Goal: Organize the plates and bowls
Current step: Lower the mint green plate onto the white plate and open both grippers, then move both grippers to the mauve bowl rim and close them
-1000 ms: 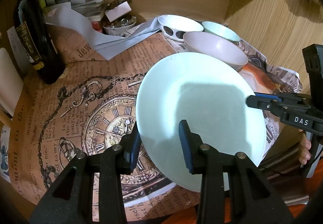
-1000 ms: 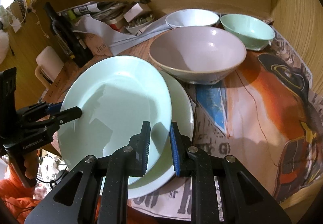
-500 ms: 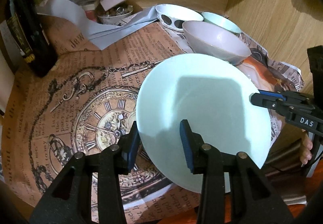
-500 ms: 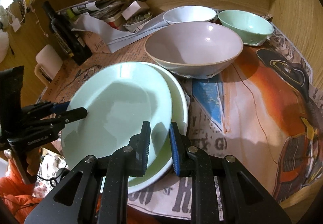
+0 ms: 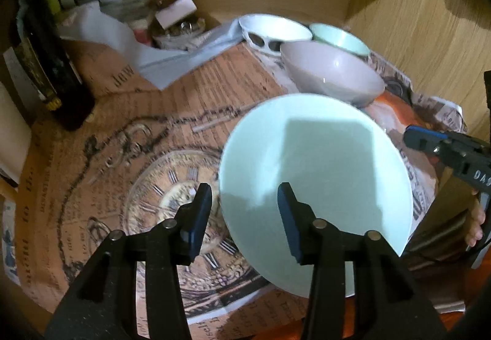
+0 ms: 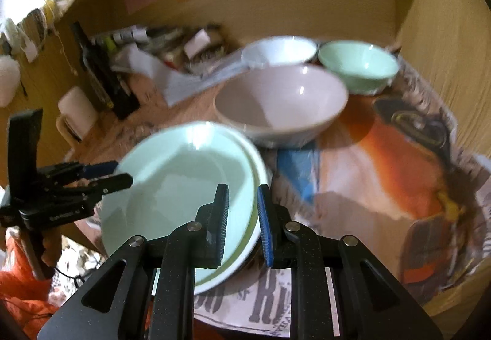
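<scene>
A pale green plate (image 5: 316, 186) (image 6: 184, 189) lies on top of a white plate (image 6: 245, 260) with a green band, near the table's front edge. My left gripper (image 5: 245, 217) is open, its fingers astride the green plate's near rim. My right gripper (image 6: 242, 220) is open over the stack's right rim, apart from both plates; it shows in the left wrist view (image 5: 429, 140). Behind stand a lilac bowl (image 6: 282, 104) (image 5: 331, 73), a white bowl (image 6: 280, 50) (image 5: 273, 32) and a mint bowl (image 6: 359, 64) (image 5: 339, 36).
The table is covered with printed newspaper (image 5: 122, 186). A dark bottle (image 5: 52, 73) stands at the left. Clutter of papers and a small dish (image 5: 178, 27) lies at the back. Wooden walls (image 6: 445, 33) close the back and right side.
The green plate has come down onto the white plate. My right gripper has opened and let go of its rim. My left gripper has widened at the near rim.
</scene>
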Demonstrator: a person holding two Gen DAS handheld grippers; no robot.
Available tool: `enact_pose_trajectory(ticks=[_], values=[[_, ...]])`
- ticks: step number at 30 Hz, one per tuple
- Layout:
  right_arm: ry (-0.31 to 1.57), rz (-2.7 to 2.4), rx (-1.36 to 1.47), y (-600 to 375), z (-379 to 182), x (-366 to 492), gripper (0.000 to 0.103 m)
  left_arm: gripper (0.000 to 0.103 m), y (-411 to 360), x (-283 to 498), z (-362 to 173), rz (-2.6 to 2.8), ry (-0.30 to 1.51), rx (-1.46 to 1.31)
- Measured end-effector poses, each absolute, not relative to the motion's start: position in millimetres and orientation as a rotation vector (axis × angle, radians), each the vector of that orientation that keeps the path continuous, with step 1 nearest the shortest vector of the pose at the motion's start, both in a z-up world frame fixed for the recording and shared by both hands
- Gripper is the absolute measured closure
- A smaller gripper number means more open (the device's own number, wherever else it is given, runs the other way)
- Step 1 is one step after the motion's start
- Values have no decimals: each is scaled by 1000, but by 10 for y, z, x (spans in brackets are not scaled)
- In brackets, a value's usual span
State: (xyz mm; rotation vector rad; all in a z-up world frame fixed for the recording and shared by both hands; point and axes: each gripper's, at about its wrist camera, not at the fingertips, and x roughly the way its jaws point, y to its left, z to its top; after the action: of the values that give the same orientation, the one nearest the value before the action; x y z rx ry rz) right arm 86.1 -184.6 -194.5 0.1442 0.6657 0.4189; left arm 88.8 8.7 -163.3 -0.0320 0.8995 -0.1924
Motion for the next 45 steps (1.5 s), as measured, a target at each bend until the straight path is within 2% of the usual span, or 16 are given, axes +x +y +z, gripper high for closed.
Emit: enact_pose_trajectory(ticks=[2, 4, 7, 11, 16, 18, 22, 24, 25, 40, 42, 44, 45], values=[[628, 393, 135, -1908, -1860, 857, 85, 55, 107, 878, -1533, -184, 866, -30], [606, 375, 145, -1977, -1812, 879, 85, 45, 119, 885, -1418, -175, 824, -25], [576, 352, 159, -2060, -1760, 934, 85, 38, 106, 926, -1257, -161, 764, -10], [526, 313, 162, -2161, -1681, 1030, 74, 32, 62, 1039, -1060, -148, 713, 17], [502, 269, 137, -2229, -1633, 1178, 71, 19, -27, 1261, -907, -166, 685, 27], [500, 260, 146, -2263, -1635, 1255, 57, 19, -75, 1379, -891, -172, 687, 30], [513, 238, 144, -2331, -1657, 1427, 48, 18, -210, 1630, -929, -195, 724, 29], [528, 237, 139, -2345, -1683, 1517, 36, 18, -279, 1783, -983, -202, 753, 34], [533, 240, 134, -2351, -1695, 1556, 34, 18, -312, 1841, -1010, -204, 765, 36], [700, 251, 129, -2350, -2118, 2075, 34, 18, -548, 2569, -1533, -253, 956, 39], [707, 252, 136, -2351, -2139, 2102, 41, 20, -576, 2601, -1559, -262, 957, 51], [725, 271, 149, -2350, -2159, 2144, 51, 25, -599, 2619, -1572, -270, 954, 47], [733, 277, 156, -2341, -2171, 2173, 56, 31, -611, 2630, -1583, -278, 958, 45]])
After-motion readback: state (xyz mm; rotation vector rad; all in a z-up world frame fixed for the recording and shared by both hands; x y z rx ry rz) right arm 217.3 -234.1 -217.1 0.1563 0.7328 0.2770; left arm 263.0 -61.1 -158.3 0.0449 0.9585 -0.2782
